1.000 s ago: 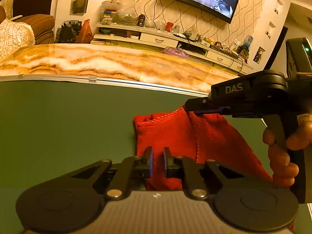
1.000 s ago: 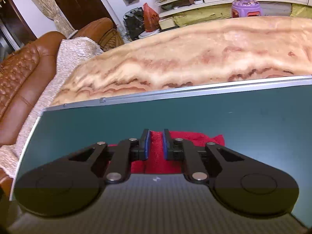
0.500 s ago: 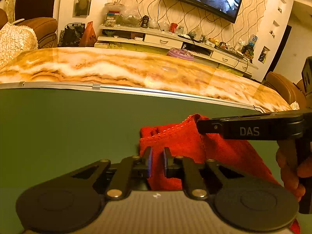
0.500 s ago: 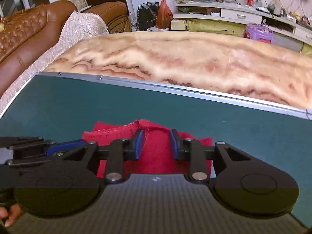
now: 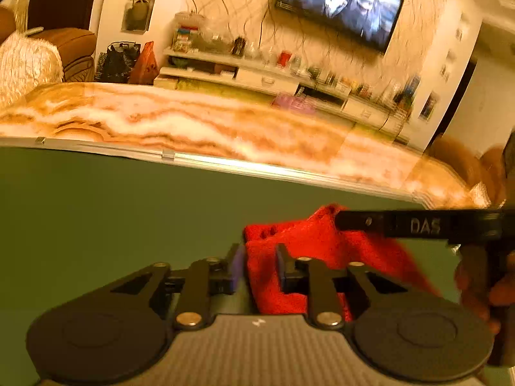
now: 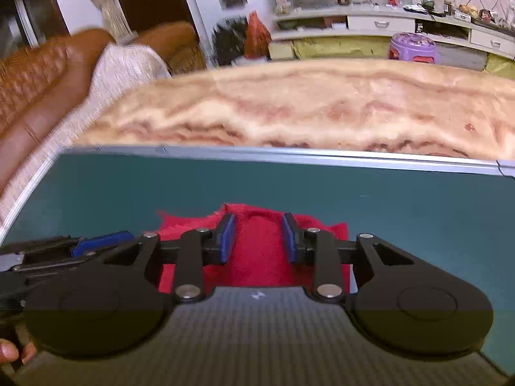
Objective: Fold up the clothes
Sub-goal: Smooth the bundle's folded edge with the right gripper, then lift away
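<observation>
A red cloth point(image 5: 309, 247) lies folded on the green mat point(image 5: 112, 212). It also shows in the right wrist view point(image 6: 257, 251). My left gripper point(image 5: 257, 267) is open, its jaws apart over the cloth's left edge. My right gripper point(image 6: 257, 238) is open, with the cloth's raised far fold between its blue pads point(image 6: 227, 238). In the left wrist view the right gripper point(image 5: 402, 225) reaches in from the right over the cloth. In the right wrist view the left gripper point(image 6: 77, 247) lies at the left, beside the cloth.
The mat has a metal rim point(image 6: 289, 156) and lies on a marble-patterned table point(image 6: 305, 112). A brown sofa with a white throw point(image 6: 80, 74) stands to the left. A TV wall and shelves point(image 5: 289, 64) stand behind the table.
Both grippers have opened and let the cloth go. The lifted fold of the cloth has come down flatter onto the mat. The right gripper has sunk lower over the cloth.
</observation>
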Motion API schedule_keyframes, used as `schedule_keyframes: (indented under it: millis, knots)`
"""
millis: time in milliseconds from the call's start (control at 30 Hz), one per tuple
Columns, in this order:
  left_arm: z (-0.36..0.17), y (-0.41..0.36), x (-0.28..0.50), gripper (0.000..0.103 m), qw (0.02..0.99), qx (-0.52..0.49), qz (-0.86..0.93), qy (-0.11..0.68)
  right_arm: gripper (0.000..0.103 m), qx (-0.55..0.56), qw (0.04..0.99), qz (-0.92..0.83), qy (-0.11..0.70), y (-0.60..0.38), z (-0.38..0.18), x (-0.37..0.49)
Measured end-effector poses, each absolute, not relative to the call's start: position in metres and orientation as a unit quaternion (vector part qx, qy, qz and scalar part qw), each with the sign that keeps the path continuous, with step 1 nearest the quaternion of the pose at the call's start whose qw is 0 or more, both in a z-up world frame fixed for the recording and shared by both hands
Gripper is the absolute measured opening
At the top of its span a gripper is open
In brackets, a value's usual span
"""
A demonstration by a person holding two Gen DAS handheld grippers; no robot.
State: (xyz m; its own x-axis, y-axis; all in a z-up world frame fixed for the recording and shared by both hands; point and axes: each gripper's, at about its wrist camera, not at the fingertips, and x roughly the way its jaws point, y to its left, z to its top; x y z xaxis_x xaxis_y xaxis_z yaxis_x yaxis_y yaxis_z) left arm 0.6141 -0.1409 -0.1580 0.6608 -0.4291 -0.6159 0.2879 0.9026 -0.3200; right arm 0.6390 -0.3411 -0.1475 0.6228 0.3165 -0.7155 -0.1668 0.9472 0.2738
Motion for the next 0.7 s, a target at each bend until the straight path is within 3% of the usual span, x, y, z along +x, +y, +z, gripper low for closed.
schedule_keyframes:
  millis: [67,333,533,700]
  knots:
    - [-0.151,-0.138,0.596,0.036,0.902,-0.093,-0.22,0.359,0.037,0.097,0.893,0.168,0.405,-0.341,-0.14,0.628]
    - [-0.152,-0.175,0.52,0.038,0.872,0.018,-0.319,0.371,0.036,0.002,0.837,0.291,0.464,-0.281,-0.139,0.601]
    - [-0.167,-0.172,0.507,0.037,0.877,0.017,-0.283,0.387,0.037,-0.04,0.819,0.301,0.486,-0.252,-0.152,0.602]
    - [-0.166,-0.162,0.495,0.037,0.881,0.007,-0.273,0.386,0.037,0.101,0.798,0.313,0.504,-0.273,-0.147,0.614]
